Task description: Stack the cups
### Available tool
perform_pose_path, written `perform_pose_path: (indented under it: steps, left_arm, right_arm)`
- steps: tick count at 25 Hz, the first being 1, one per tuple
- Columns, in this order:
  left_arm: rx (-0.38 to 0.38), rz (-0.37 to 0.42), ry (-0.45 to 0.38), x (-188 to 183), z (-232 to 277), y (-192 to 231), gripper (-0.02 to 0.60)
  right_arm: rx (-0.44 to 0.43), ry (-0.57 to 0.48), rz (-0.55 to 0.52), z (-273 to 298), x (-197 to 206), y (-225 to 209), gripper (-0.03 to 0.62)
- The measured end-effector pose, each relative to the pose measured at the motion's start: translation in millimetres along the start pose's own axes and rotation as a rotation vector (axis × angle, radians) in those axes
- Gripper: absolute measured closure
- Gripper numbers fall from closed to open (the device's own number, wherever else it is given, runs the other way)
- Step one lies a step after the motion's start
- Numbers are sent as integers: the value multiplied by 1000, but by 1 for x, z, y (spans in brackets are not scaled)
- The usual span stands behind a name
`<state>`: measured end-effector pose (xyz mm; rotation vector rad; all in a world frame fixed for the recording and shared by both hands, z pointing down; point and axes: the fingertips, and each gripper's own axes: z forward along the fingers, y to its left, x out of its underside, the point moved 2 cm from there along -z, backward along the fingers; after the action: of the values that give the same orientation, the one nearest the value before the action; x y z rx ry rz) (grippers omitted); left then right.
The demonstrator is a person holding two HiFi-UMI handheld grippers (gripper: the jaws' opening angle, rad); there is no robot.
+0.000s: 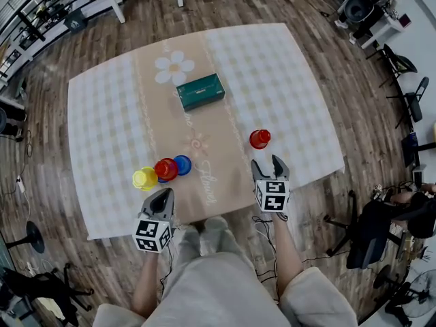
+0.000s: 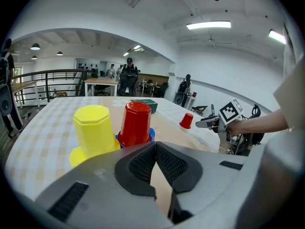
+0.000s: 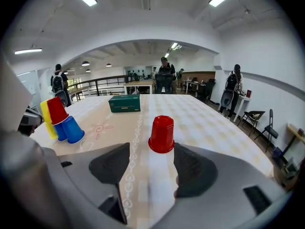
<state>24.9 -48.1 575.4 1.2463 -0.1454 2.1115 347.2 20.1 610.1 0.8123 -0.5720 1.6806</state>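
Head view: a green box (image 1: 199, 91) lies mid-table on the checked tablecloth (image 1: 293, 80). On the person's side of the box and to its right, a lone red cup (image 1: 259, 139) stands upside down. The right gripper (image 1: 266, 163) hovers just past that cup from the box, its jaws spread wide and empty, with the cup ahead of them. On the person's side of the box and to its left, a yellow cup (image 1: 144, 178), a second red cup (image 1: 165, 169) and a blue cup (image 1: 182, 164) cluster together, touching. Past the cluster from the box, the left gripper (image 1: 162, 195) has its jaws pressed together on nothing.
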Motion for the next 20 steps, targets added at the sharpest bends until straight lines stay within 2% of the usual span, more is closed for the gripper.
perform_pose_path:
  steps: [16,20]
  left_arm:
    - [-26,-6,11,-3,9,0,569]
    - [-23,-2,12,-3,11,-2,569]
  right_arm:
    - [0,55,2,76,-17,-26,304]
    - [4,62,-19,80,-18,-28,342]
